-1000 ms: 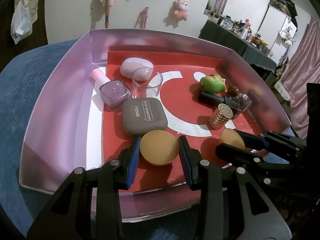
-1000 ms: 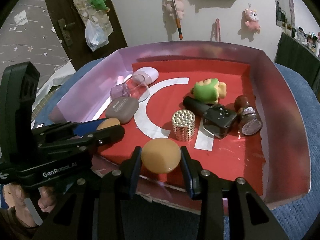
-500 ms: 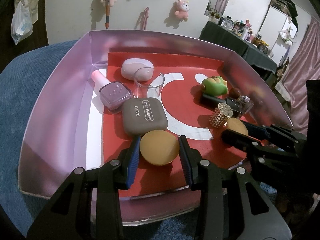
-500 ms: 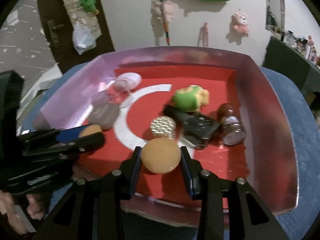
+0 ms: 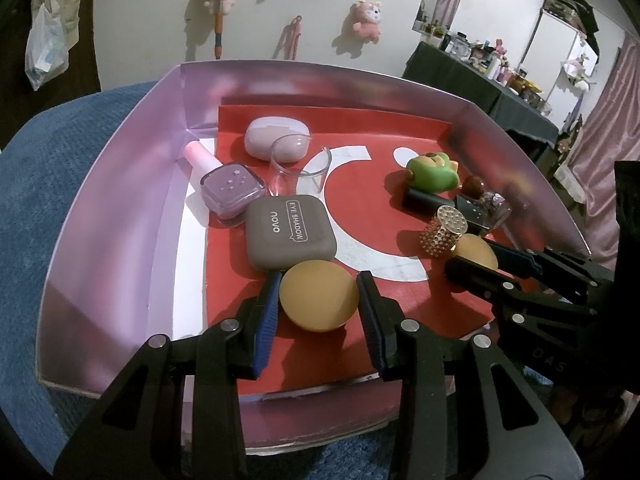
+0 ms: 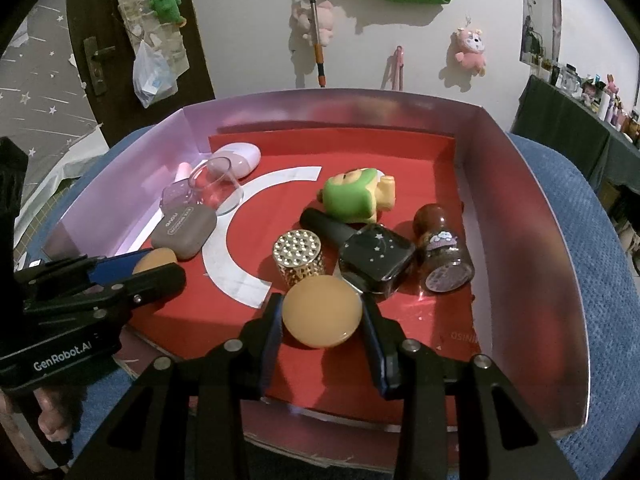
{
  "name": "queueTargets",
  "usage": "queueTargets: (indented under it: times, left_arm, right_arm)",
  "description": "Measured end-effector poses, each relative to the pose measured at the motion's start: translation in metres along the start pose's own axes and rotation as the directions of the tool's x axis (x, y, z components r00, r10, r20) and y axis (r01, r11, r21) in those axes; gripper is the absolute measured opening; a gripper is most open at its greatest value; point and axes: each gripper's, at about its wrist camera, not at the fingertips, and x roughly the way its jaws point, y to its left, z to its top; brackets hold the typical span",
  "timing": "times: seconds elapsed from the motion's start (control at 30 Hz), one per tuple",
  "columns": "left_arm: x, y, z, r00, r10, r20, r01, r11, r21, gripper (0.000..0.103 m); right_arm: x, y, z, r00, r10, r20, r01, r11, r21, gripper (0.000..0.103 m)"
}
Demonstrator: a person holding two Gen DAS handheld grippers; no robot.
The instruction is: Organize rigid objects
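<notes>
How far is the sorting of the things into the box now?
Done: the eye shadow case, green toy, black bottle and others already lie in the box. In hand: each gripper, left and right, is shut on an orange disc over the box floor. Left: setting both down.

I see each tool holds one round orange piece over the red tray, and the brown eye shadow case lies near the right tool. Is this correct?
Not quite. The eye shadow case lies near the left tool, just beyond the round orange piece it holds, as the left wrist view shows. The right tool holds its own orange piece beside the gold studded cylinder.
</notes>
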Motion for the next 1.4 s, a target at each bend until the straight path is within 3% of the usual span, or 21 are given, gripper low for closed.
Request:
queueTargets:
  times: [0.2,0.33,0.47,0.53,0.9,1.07,1.4]
  left_arm:
    - [-0.001,-0.002,-0.003,1.000,0.016,0.000,-0.016,1.000,-0.001,0.037]
    - [-0.001,-0.003,-0.003,0.999,0.048,0.010,-0.048,0.999,0.002,0.054]
    - [-0.004,0.000,-0.004,0.999,0.050,0.018,-0.050,0.999,-0.007,0.058]
    - [-0.006,0.001,-0.005,0.998,0.052,0.025,-0.051,0.999,-0.014,0.067]
    - [-0.028,-0.004,-0.009,0.995,0.061,0.079,-0.061,0.998,-0.003,0.077]
    - [-0.040,-0.010,-0.013,0.990,0.083,0.113,-0.085,0.996,0.007,0.089]
    - [-0.048,-0.003,-0.020,0.984,0.124,0.128,-0.123,0.992,-0.014,0.090]
  right_arm:
    - [-0.002,0.000,0.000,1.000,0.005,-0.001,-0.005,1.000,0.002,0.041]
    - [-0.003,0.001,0.000,1.000,0.012,0.001,-0.012,1.000,0.009,0.048]
    - [-0.009,0.000,0.000,1.000,0.017,0.008,-0.017,1.000,0.014,0.050]
    - [-0.012,0.000,0.000,1.000,0.019,0.015,-0.019,1.000,0.017,0.053]
    - [-0.034,0.001,-0.002,0.998,0.024,0.060,-0.026,0.999,0.030,0.066]
    - [-0.043,0.001,-0.004,0.997,0.024,0.080,-0.027,0.999,0.034,0.071]
    - [-0.055,-0.003,-0.010,0.993,0.007,0.121,-0.017,0.997,0.077,0.083]
